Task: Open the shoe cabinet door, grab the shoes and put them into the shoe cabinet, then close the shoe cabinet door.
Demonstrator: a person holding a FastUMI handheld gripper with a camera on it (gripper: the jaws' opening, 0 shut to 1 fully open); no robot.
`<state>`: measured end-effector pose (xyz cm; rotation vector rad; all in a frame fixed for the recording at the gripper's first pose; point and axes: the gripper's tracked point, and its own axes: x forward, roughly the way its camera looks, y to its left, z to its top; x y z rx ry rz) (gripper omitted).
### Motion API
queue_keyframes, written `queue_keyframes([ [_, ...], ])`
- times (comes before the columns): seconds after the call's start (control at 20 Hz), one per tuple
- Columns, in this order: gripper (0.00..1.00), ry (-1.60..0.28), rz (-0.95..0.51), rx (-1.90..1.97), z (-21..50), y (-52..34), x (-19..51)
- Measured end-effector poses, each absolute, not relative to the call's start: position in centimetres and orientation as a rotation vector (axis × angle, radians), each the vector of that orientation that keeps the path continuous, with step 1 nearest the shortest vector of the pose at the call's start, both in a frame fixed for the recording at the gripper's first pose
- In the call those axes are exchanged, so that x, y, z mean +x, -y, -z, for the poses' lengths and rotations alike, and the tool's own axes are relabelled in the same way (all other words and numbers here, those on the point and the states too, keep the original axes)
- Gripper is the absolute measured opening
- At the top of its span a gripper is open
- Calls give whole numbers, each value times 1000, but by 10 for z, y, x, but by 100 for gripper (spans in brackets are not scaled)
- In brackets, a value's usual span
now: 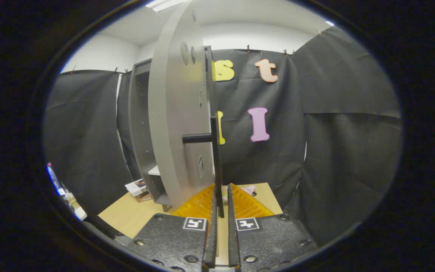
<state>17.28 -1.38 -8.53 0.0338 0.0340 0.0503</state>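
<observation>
I have the claw [221, 196] clamped on the door [179, 124] handle [216, 166], mid-swing; next I release and fetch the shoes.

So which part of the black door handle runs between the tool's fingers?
The long upright black bar; the short horizontal post joins the grey door higher up, above the tool.

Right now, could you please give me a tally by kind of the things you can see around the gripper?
Shoe cabinet: 1
Cabinet door, open, its handle between the nearly closed fingers of the gripper: 1
Pink shoe on the floor beyond the fingers: 1
Small box beside the cabinet: 1
Total: 4
</observation>
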Motion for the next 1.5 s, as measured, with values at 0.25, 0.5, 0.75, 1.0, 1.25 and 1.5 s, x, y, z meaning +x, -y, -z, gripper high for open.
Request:
queue_keyframes([
  [0.25, 64, -69, 47, 24, 105, 31, 153],
  [0.5, 98, -101, 108, -31, 140, 32, 129],
  [0.75, 99, -158, 81, -45, 209, -22, 115],
  [1.0, 99, -280, -35, -3, 294, -108, 140],
  [1.25, 99, -365, -147, -26, 366, -186, 189],
  [1.5, 99, -455, -180, -19, 432, -235, 244],
])
